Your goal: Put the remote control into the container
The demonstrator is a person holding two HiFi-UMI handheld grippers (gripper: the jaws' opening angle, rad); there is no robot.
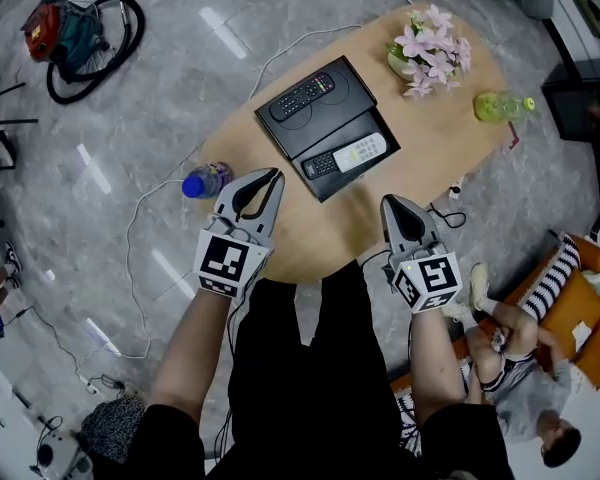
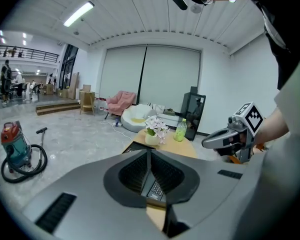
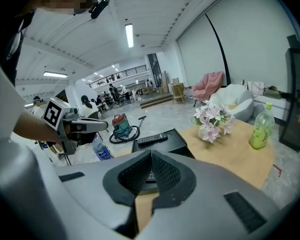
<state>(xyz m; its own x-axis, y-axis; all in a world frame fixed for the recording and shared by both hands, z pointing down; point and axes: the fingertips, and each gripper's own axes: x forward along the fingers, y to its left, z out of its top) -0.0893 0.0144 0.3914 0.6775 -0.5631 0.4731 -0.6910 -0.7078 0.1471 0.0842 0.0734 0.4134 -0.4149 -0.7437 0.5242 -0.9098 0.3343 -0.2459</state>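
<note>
Two remote controls are out in front of me. The black remote (image 1: 302, 96) lies flat on top of a closed-looking black box (image 1: 347, 78), buttons up. The light remote (image 1: 346, 156) lies in the open black tray (image 1: 332, 181) that touches the box on my side. I think the tray is the container, so the light one looks done and the black one is the one left to move. It sits up high on the box with nothing around it, so I think it will be easy to pinch by its long thin sides.

Both box and tray rest on the oval wooden bench (image 1: 440, 158). Pink flowers (image 1: 430, 48) in a pot and a green bottle (image 1: 502, 106) stand further back, well apart from the remotes, so they are not in my way.

My left tool (image 1: 274, 175) and my right tool (image 1: 392, 201) hang over the near edge of the bench. Both point down at the tray. Both are squeezed all the way shut and have nothing in them, because I have not reached anything yet. I will need to open one before I can grab.

A blue bottle (image 1: 205, 181) is by the bench edge near my left tool. I cannot tell if it is on the floor. A vacuum cleaner (image 1: 80, 33) sits far off on the floor.
</note>
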